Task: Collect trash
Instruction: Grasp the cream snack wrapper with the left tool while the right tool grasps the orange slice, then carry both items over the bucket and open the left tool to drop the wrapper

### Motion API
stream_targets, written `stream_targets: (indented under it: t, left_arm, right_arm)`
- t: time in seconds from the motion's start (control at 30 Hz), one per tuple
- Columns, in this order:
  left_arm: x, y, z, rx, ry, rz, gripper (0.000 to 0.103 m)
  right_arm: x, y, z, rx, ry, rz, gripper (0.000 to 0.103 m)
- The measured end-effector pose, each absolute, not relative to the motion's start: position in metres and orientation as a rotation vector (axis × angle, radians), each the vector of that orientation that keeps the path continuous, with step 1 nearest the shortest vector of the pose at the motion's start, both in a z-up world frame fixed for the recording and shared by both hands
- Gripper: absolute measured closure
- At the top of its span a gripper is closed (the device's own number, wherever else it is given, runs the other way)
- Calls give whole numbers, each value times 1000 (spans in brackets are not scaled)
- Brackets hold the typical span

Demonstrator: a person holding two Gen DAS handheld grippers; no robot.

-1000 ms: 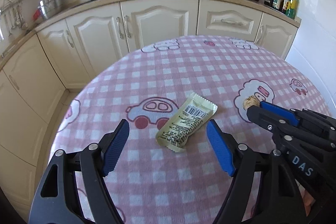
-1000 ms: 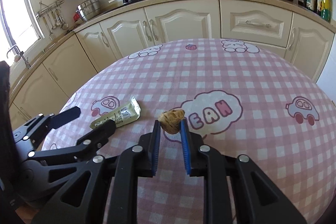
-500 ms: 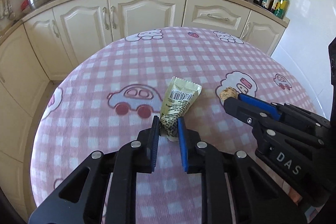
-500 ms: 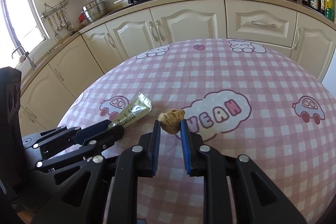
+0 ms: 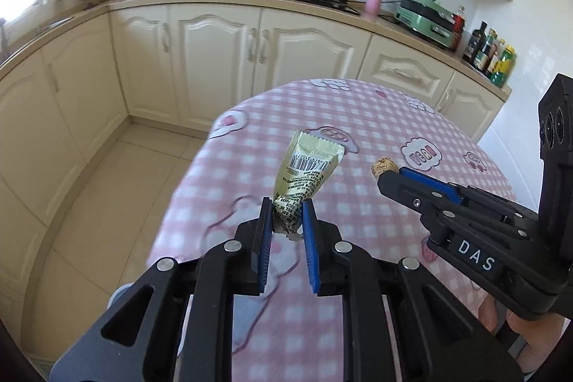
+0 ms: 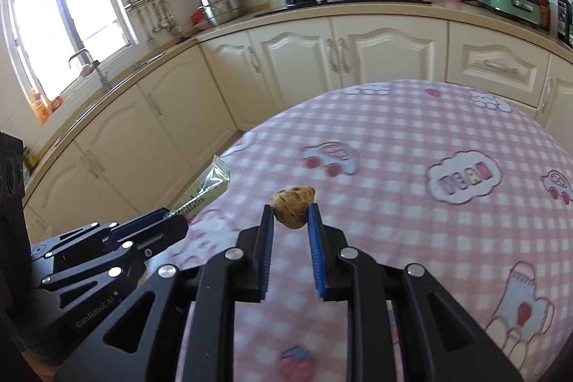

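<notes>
Cream kitchen cabinets [image 5: 222,59] curve behind a round table [image 5: 376,131] in pink check (cartoon cars and clouds). Left gripper [image 5: 285,221] pinches the crumpled end of a yellowish wrapper [image 5: 308,167], lifted clear of the cloth. At its three o'clock, right gripper [image 6: 290,221] clamps a brown walnut shell [image 6: 293,203], also aloft.

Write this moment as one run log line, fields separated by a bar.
left gripper: shut on wrapper, lifted | right gripper: shut on nutshell, lifted | table: nothing else seen
</notes>
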State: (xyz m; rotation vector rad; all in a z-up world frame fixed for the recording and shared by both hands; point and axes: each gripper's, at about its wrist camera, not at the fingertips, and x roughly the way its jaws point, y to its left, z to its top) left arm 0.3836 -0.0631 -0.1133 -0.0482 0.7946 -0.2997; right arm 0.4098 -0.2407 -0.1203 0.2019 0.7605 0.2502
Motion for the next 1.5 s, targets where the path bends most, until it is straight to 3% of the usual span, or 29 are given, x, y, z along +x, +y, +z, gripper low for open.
stream_targets:
  t: [0.5,0.87,1.27,1.4,1.5]
  left_arm:
    - [305,85,-116,-155,776,-55,88]
    - [287,165,-167,-227,868,100,87]
    - [307,204,-220,-276,962,165,87]
    - [315,210,-222,-287,941,166,79]
    - [320,215,-225,-290,937,185,47]
  right_arm:
    - [356,-82,-114,109,801,460,84]
    - [339,20,-155,36,900,577,84]
    - [363,60,-206,20,996,571,84]
    - [371,65,-213,24,1001,557,84]
    - [376,68,-218,20,1007,549,84]
